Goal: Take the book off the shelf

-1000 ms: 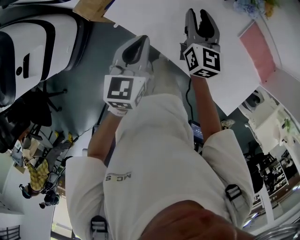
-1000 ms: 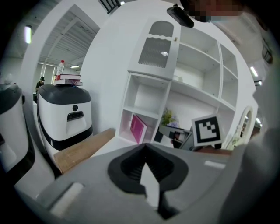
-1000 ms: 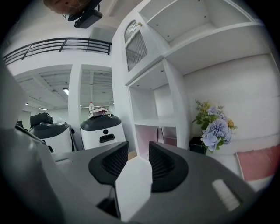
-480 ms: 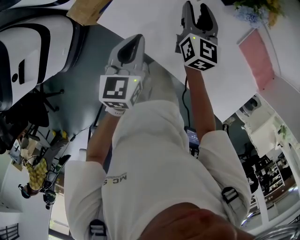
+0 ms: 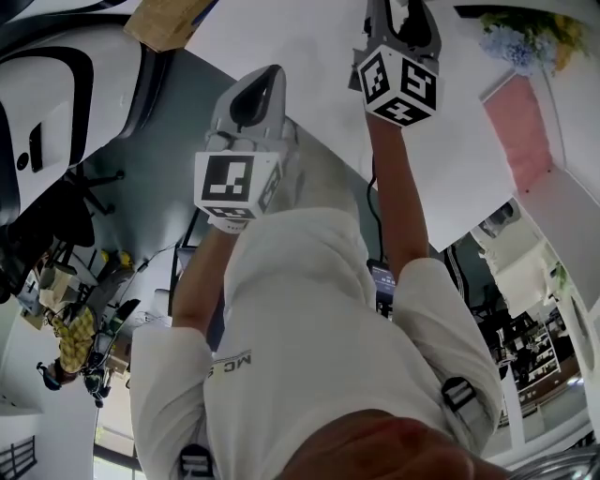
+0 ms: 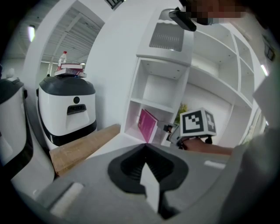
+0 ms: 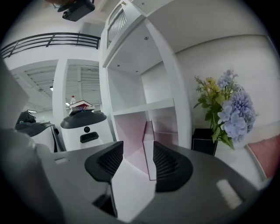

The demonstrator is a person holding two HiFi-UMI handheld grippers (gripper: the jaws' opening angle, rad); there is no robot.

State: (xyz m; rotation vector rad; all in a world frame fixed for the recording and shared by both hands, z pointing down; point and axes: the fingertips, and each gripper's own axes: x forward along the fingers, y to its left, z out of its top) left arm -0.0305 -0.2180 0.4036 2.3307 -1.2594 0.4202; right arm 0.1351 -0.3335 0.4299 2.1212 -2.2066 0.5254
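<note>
A pink book (image 6: 147, 124) leans in the lowest compartment of a white shelf (image 6: 162, 65). In the right gripper view the book (image 7: 148, 131) shows edge-on, straight beyond the gap of my right gripper (image 7: 138, 148). That gripper's jaws are opening and nothing is between them. In the head view my right gripper (image 5: 403, 17) reaches the top edge, with a pink panel (image 5: 521, 111), probably the book, to its right. My left gripper (image 5: 251, 98) hangs back, lower and to the left. Its jaws (image 6: 145, 151) are shut and hold nothing.
A white and black machine (image 6: 68, 109) with books and a bottle on top stands left of the shelf. A wooden board (image 6: 83, 146) lies at the edge of the white surface. Blue flowers (image 7: 229, 105) and a black box (image 7: 203, 140) stand right of the shelf.
Both grippers have moved forward toward the shelf. The right one now partly leaves the head view's top edge, and its jaws stand wider apart.
</note>
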